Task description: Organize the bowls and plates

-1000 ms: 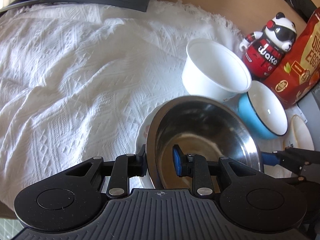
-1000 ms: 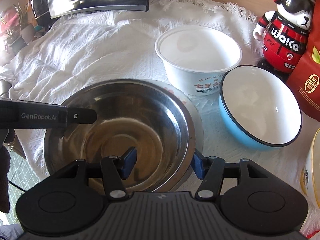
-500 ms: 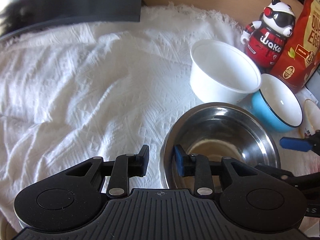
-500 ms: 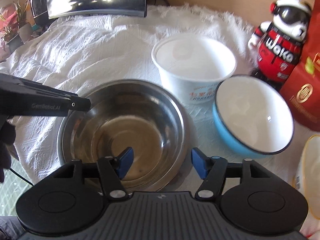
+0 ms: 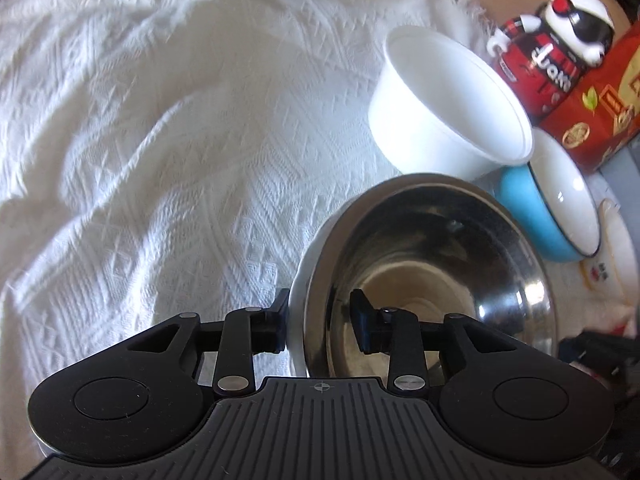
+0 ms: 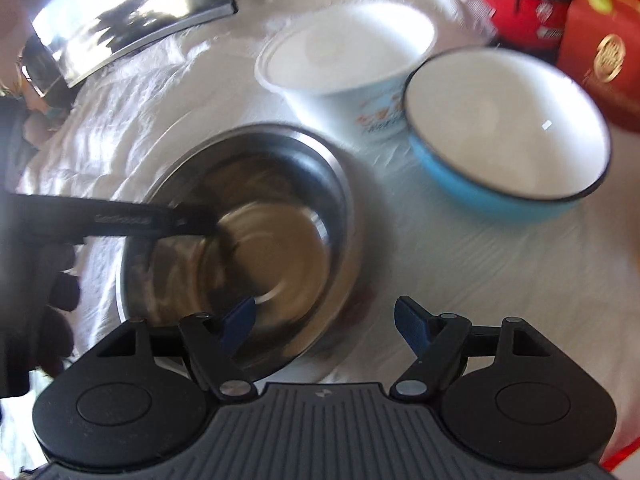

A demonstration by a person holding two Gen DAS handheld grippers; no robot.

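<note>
Steel bowl (image 5: 432, 280) sits on a white plate (image 5: 298, 304) on the cloth (image 5: 160, 160); my left gripper (image 5: 320, 320) straddles both rims, fingers not visibly clamped. Right gripper (image 6: 324, 320) is spread, empty. I'd squeeze both rims evenly, then lift level.

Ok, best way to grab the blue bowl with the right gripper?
Pinch the blue bowl by its thin near rim, one finger inside and one outside, coming from above. It sits upright and open, too wide to span. The right gripper is open.
</note>
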